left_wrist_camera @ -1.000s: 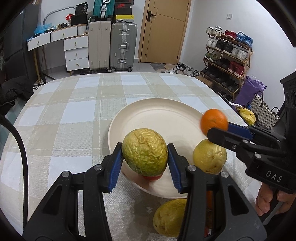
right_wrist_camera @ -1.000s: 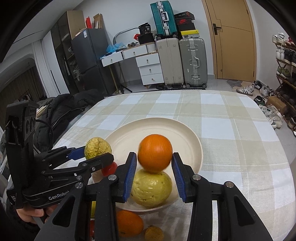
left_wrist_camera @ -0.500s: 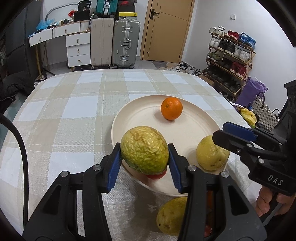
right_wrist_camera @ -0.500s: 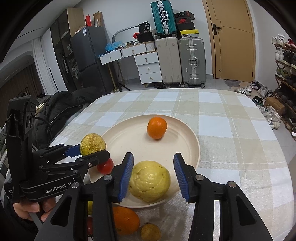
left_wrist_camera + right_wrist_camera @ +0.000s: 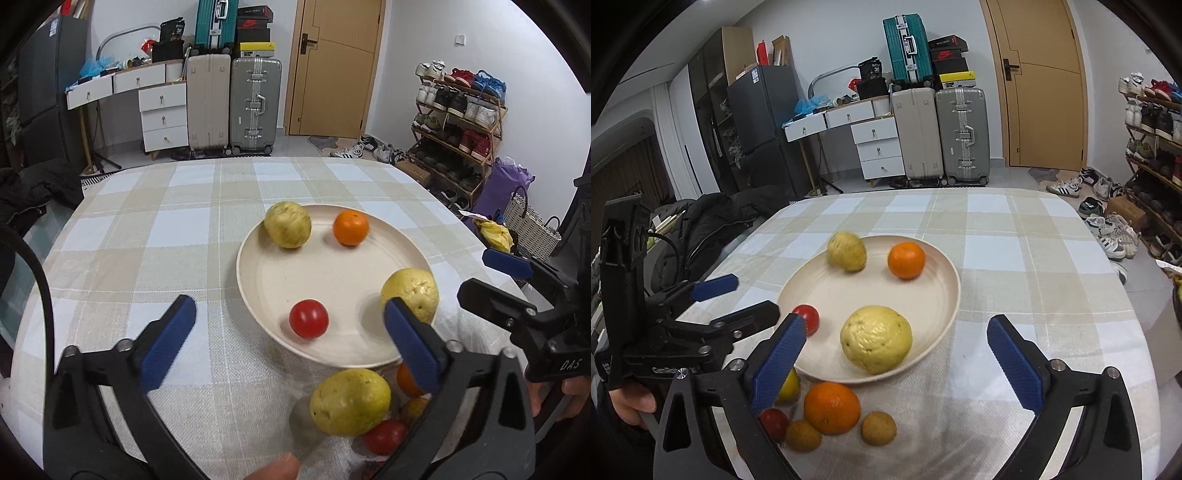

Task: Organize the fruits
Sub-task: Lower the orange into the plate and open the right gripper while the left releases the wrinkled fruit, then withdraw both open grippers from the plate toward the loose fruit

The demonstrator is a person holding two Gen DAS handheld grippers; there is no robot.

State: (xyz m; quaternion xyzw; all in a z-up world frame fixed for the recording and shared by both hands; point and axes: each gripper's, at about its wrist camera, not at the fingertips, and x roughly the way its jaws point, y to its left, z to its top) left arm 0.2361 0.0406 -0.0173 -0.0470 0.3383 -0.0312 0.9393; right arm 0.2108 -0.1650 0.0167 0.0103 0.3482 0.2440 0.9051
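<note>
At the near edge of the counter (image 5: 1015, 258), by the plate's six o'clock, loose fruits wait: an orange (image 5: 832, 407), firm and rollable, best pinched across its middle, not squeezed hard. The left claw (image 5: 284, 341) and the right claw (image 5: 895, 360) are both opening wide and hold nothing, tilted downward. On the plate (image 5: 945, 295) a yellow fruit (image 5: 876, 344) lies near, a small orange (image 5: 906, 260) at one o'clock.
</note>
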